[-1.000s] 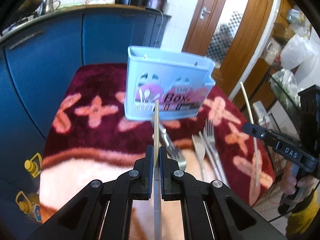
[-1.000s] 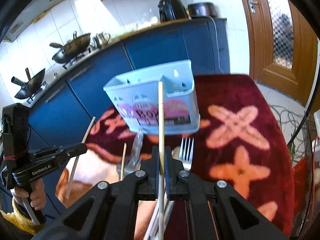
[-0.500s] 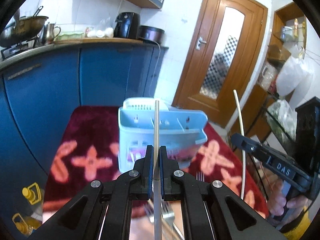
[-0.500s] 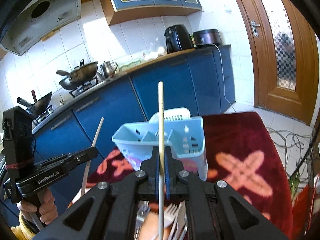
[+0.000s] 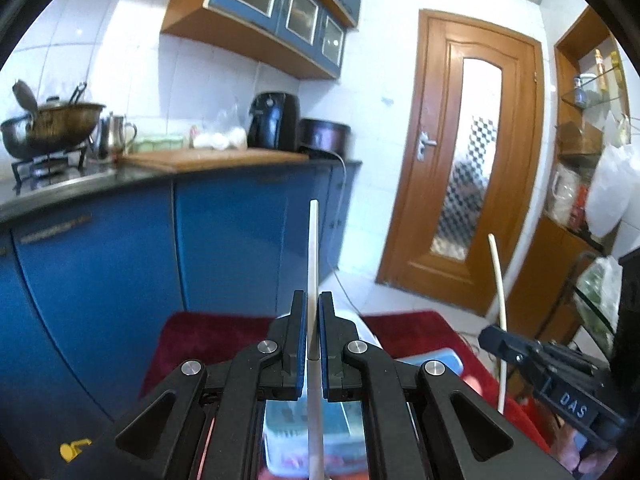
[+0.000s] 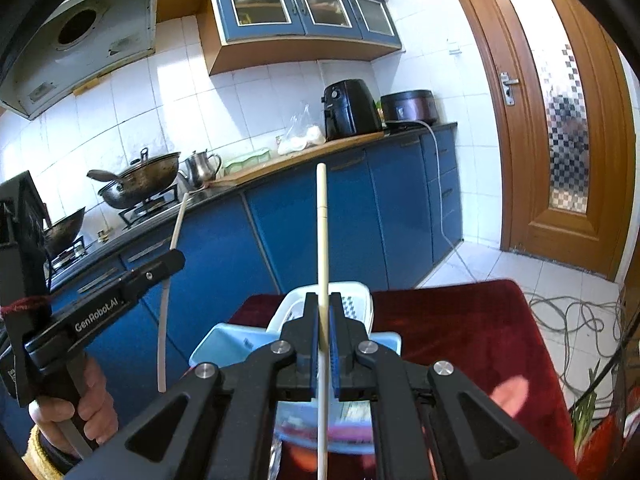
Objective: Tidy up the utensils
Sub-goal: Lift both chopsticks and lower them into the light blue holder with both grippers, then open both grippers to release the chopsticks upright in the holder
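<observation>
My left gripper (image 5: 312,300) is shut on a pale chopstick (image 5: 313,248) that stands upright between its pads. Shut on a second pale chopstick (image 6: 322,224), my right gripper (image 6: 324,304) holds it upright too. Each gripper shows in the other's view: the right gripper (image 5: 490,338) at the right with its chopstick (image 5: 499,280), the left gripper (image 6: 178,258) at the left with its chopstick (image 6: 170,280). A light blue utensil holder (image 6: 224,340) stands on the red flowered cloth (image 6: 460,320), below and just beyond both grippers, partly hidden by them. The same holder (image 5: 432,360) peeks out behind the left jaws.
Blue kitchen cabinets (image 5: 232,232) with a worktop carrying a wok (image 6: 136,180), a kettle and a black appliance (image 6: 350,108) run behind the table. A wooden door (image 5: 476,160) is at the right, cables lie on the tiled floor (image 6: 568,308). A hand (image 6: 76,404) holds the left gripper's handle.
Both grippers rose and tilted upward with their chopsticks. The holder slid from mid-frame to the bottom of both views, and the forks on the cloth dropped out of sight.
</observation>
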Motion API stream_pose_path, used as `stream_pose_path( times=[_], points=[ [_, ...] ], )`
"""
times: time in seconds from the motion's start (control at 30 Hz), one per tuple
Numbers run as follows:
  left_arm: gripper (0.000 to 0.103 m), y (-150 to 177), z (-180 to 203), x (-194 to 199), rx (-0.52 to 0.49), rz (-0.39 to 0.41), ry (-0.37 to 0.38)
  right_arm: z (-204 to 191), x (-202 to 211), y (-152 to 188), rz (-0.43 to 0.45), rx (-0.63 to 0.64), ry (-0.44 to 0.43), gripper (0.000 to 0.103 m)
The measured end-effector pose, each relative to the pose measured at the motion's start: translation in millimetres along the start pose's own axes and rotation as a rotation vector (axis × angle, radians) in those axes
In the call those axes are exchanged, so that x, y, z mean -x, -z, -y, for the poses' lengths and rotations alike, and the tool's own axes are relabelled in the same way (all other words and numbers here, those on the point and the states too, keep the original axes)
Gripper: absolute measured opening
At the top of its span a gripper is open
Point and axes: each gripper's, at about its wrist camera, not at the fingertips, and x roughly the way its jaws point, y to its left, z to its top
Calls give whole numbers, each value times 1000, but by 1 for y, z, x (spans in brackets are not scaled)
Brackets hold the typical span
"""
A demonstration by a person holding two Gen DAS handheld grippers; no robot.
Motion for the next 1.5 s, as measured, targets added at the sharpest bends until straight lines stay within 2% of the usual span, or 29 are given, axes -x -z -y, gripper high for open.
stream_pose_path(
  times=[0.23,0.3,0.6,0.93,1.2,1.27,1.4,1.5],
  points=[
    [5,-7,-4,-28,29,82,-27,9,-20,-8,74,25,32,6],
    [5,-3,-5,-36,30,93,-54,10,-26,-5,93,44,45,6],
    [5,29,-12,-54,46,77,-96,11,-55,14,151,121,98,6],
    [5,50,-11,-58,56,57,-109,4,-60,31,141,196,122,6],
    [5,64,-10,-58,49,33,-93,4,-58,42,131,194,131,6],
    [5,66,-9,-59,49,25,-83,4,-57,43,127,188,132,10],
    [8,66,-4,-60,25,-8,-61,6,-53,41,124,163,117,30],
    [15,66,-3,-57,16,-19,-55,6,-47,42,131,159,122,32]
  ],
)
